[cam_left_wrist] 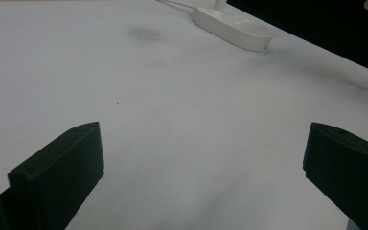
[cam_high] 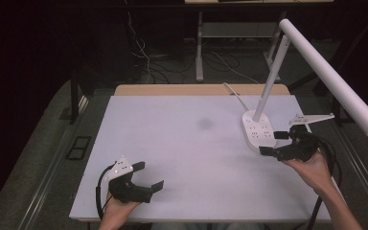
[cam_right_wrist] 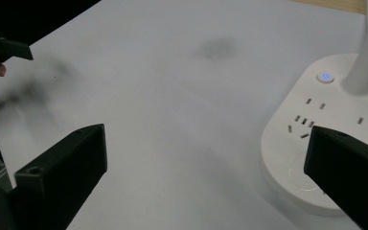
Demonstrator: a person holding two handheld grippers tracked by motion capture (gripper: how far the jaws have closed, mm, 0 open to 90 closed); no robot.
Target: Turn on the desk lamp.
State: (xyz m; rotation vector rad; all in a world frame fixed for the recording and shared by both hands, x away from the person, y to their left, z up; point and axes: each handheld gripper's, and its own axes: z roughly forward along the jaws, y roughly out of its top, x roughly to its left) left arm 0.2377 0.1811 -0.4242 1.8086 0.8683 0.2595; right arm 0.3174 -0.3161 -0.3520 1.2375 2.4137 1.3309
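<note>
Left hand-held gripper point(cam_high: 149, 176): jaws apart, empty, near front edge of surface point(cam_high: 182, 158).
Right hand-held gripper point(cam_high: 274, 143): jaws apart, empty, beside lamp base point(cam_high: 258, 130).
Smudge point(cam_high: 204, 123): mid-surface.

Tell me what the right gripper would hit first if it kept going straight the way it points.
Probably the white lamp base. The right gripper is open and aimed left across the table, with one finger already over the base's near edge in its own view. Height above it is unclear.
</note>
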